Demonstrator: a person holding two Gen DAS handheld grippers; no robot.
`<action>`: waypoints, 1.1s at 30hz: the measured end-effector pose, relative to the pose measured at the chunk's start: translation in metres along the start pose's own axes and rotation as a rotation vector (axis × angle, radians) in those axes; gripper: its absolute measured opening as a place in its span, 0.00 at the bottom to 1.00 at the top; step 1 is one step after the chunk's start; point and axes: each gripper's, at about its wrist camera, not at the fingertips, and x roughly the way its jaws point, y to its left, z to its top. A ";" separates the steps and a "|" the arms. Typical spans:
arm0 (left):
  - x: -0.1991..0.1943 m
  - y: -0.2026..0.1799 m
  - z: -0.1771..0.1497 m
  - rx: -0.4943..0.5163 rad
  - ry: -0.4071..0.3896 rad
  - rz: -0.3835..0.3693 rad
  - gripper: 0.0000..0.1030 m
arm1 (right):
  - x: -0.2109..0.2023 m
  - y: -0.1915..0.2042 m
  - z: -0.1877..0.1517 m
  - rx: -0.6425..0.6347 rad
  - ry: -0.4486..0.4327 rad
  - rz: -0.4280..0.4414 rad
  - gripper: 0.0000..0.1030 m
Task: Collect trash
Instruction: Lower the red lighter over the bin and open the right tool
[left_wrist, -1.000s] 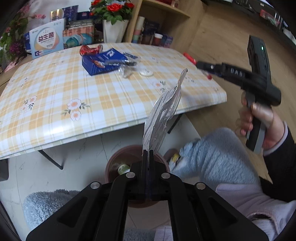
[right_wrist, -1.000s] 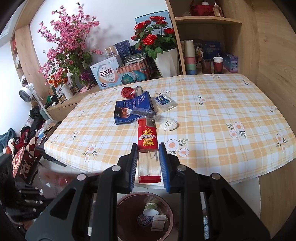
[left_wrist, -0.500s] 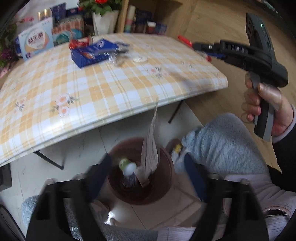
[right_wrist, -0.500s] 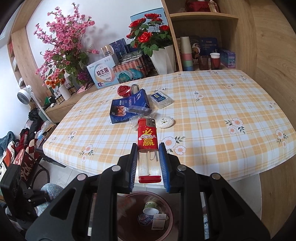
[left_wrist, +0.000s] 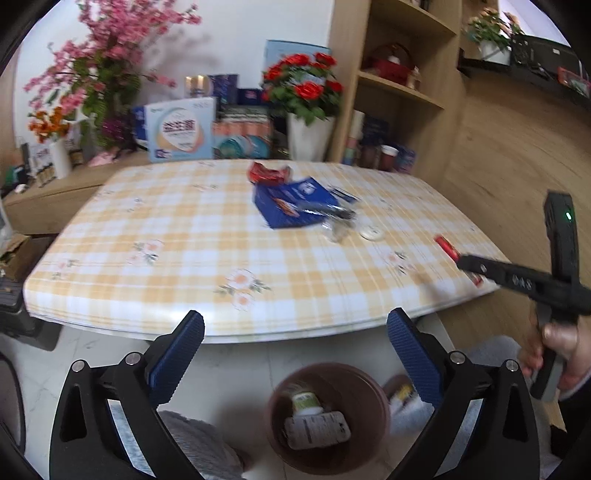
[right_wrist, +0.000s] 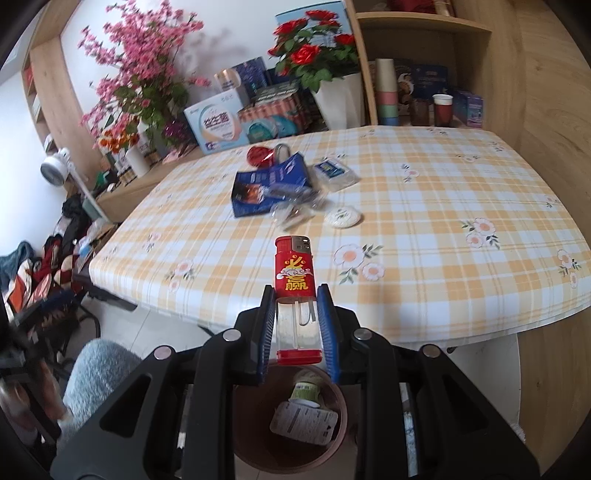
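My left gripper (left_wrist: 295, 317) hangs above the brown bin (left_wrist: 378, 413) on the floor, in front of the table. Its jaws are opening and nothing is between them. A flat printed wrapper (left_wrist: 317, 430) lies in the bin beside a small cup (left_wrist: 306, 402). My right gripper (right_wrist: 296, 291) is shut on a red lighter (right_wrist: 294, 269), held over the table's front edge with the bin (right_wrist: 341, 417) below. On the checked table (left_wrist: 166, 240) lie a blue packet (left_wrist: 291, 205), a red wrapper (left_wrist: 267, 172), clear plastic scraps (left_wrist: 336, 229) and a white round lid (left_wrist: 371, 232).
Flower vases, boxes and stacked cups crowd the shelf behind the table (right_wrist: 443, 206). A person's hand (left_wrist: 561, 354) grips the right tool. Fluffy grey-blue slippers (right_wrist: 99, 369) sit near the bin. Clothes and clutter lie on the floor at left.
My left gripper opened and let go of the flat silver wrapper, which dropped into the bin. It then tilted up toward the table. The right gripper kept still with the lighter.
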 end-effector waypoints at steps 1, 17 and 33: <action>-0.002 0.004 0.002 -0.009 -0.008 0.018 0.94 | 0.000 0.002 -0.002 -0.007 0.006 0.002 0.26; -0.026 0.050 -0.001 -0.136 -0.044 0.126 0.94 | 0.012 0.043 -0.037 -0.122 0.155 0.062 0.26; -0.027 0.054 -0.004 -0.153 -0.038 0.137 0.94 | 0.017 0.053 -0.052 -0.145 0.210 0.073 0.43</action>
